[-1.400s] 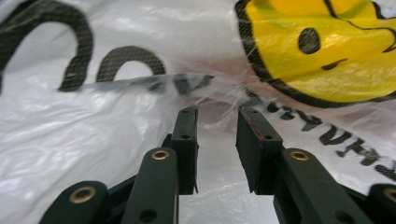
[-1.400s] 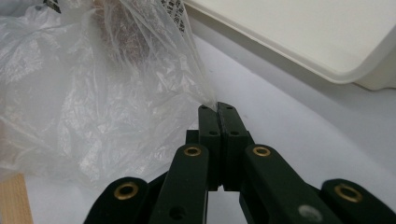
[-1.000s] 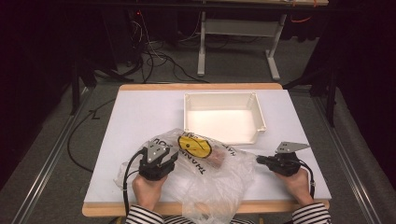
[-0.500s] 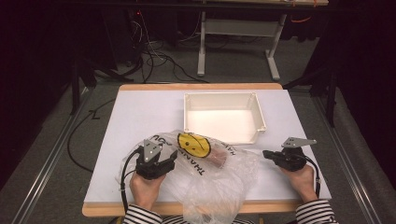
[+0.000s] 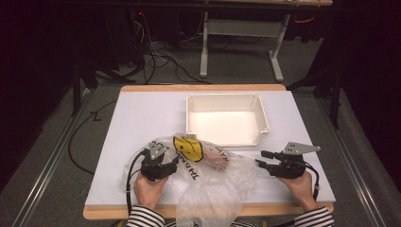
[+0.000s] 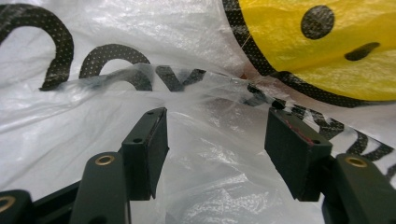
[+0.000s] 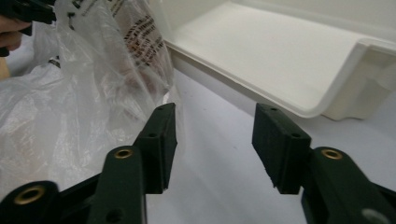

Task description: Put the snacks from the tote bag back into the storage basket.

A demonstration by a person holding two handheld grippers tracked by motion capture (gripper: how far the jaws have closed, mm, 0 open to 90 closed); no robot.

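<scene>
Since the earlier frame, right gripper [image 5: 259, 158] has slid slightly down and left in the high view, toward the plastic bag [image 5: 213, 179]; left gripper [image 5: 169, 163] has barely shifted. Left jaws spread wide, holding nothing, with bag film right in front of and between them in the left gripper view; can't tell if they touch it. Right jaws also wide open, empty, over bare white table [image 5: 137, 123], bag edge just beside its left jaw in the right gripper view. Bag lies crumpled at lower centre of the high view, yellow smiley print [image 5: 188, 147] facing up. White bin [image 5: 226, 119] sits just above it, centre frame.
</scene>
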